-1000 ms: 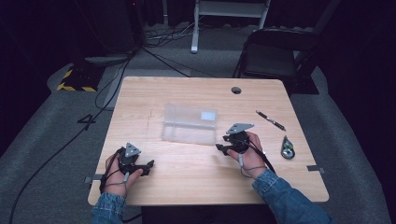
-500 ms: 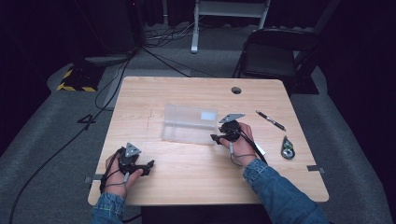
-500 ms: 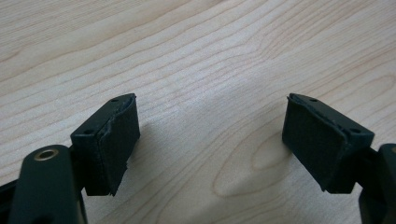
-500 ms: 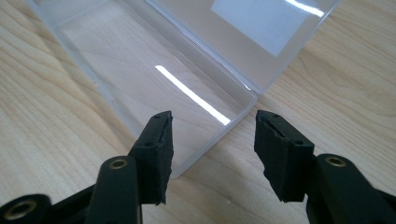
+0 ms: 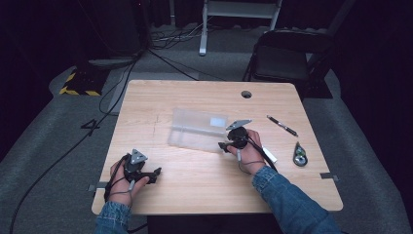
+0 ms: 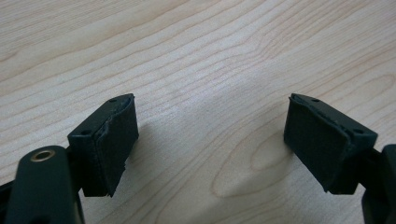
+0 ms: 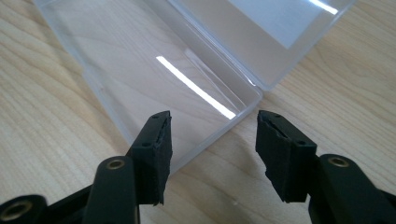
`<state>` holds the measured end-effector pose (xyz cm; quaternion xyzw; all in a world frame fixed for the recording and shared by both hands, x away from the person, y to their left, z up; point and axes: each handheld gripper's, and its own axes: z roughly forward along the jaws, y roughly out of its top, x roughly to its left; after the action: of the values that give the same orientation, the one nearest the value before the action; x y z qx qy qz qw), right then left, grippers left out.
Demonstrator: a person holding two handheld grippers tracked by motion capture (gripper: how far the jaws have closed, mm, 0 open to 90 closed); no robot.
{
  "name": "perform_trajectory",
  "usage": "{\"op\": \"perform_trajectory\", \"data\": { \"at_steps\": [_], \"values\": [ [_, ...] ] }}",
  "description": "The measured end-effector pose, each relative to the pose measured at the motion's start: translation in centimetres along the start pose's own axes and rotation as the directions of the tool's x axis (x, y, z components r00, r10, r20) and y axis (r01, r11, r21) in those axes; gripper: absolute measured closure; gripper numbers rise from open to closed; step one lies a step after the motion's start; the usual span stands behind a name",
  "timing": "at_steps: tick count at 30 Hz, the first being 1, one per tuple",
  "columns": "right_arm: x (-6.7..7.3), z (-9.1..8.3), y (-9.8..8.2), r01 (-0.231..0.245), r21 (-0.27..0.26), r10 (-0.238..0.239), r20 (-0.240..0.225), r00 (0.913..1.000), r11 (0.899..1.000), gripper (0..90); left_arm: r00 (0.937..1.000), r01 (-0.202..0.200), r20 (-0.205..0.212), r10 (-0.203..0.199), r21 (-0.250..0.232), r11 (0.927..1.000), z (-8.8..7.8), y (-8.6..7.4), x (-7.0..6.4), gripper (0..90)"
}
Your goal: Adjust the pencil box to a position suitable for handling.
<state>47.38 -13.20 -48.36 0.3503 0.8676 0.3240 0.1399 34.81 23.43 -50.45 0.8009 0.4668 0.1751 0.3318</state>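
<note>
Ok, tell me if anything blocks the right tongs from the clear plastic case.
Nothing visible does. The right tongs stand open at the near corner of the clear plastic case, with bare table between the jaws. The pen lies off to the side.

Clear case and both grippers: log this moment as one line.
left gripper: jaws just opening, nothing between, over table | right gripper: open, at corner of clear case, not gripping

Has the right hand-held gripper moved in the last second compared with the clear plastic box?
Yes. The right hand-held gripper has slid left across the table toward the clear plastic box, and now sits at the box's near right corner, jaws open around nothing.
</note>
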Motion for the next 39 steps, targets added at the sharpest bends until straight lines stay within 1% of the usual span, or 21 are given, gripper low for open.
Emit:
{"op": "perform_trajectory", "data": {
  "at_steps": [5,8,11,13,18,22,30,33,34,35,39],
  "values": [
    [0.5,-0.3,-0.4,0.021,0.006,-0.021,-0.006,0.9998,1.000,45.9,1.0000,-0.001,0.002,0.001,0.000,1.0000,0.0,0.0,0.0,17.6],
    [0.7,-0.8,-0.8,0.031,0.008,-0.031,-0.005,0.9995,0.999,45.8,0.9999,-0.011,0.003,0.011,-0.004,0.9999,0.1,0.0,0.1,16.9],
    [0.9,-1.3,-1.3,0.046,0.011,-0.046,-0.013,0.9989,0.999,45.7,1.0000,-0.004,0.004,0.004,-0.003,1.0000,0.1,0.1,0.0,16.4],
    [1.0,-1.7,-1.7,0.046,0.012,-0.046,-0.017,0.9988,0.999,45.5,1.0000,-0.008,0.005,0.008,-0.001,1.0000,0.2,0.1,0.0,16.0],
    [1.2,-2.6,-2.9,0.050,0.014,-0.050,-0.031,0.9983,0.999,44.9,1.0000,-0.005,0.008,0.005,0.000,1.0000,0.3,0.3,0.0,15.6],
    [1.5,-3.5,-3.8,0.060,0.016,-0.060,-0.036,0.9975,0.998,44.5,0.9999,-0.011,0.006,0.011,0.004,0.9999,0.4,0.4,0.1,15.5],
    [2.4,-5.5,-6.0,0.082,0.015,-0.081,-0.048,0.9955,0.997,44.2,0.9999,-0.011,0.005,0.011,0.002,0.9999,0.5,0.4,0.1,15.5],
    [2.7,-6.3,-6.8,0.080,0.016,-0.079,-0.055,0.9953,0.997,44.3,0.9999,-0.015,0.004,0.015,0.001,0.9999,0.5,0.4,0.1,15.4],
    [2.8,-6.6,-7.2,0.076,0.018,-0.075,-0.059,0.9954,0.997,44.4,0.9999,-0.009,0.007,0.009,-0.001,1.0000,0.5,0.4,0.0,15.5],
    [2.8,-6.9,-7.5,0.077,0.015,-0.076,-0.061,0.9953,0.997,44.3,0.9997,-0.022,0.005,0.022,0.004,0.9997,0.4,0.4,0.1,15.5],
    [3.4,-7.9,-8.6,0.074,0.014,-0.073,-0.069,0.9950,0.997,44.0,0.9998,-0.021,0.007,0.021,0.003,0.9998,0.4,0.4,0.1,15.5]
  ]
}}
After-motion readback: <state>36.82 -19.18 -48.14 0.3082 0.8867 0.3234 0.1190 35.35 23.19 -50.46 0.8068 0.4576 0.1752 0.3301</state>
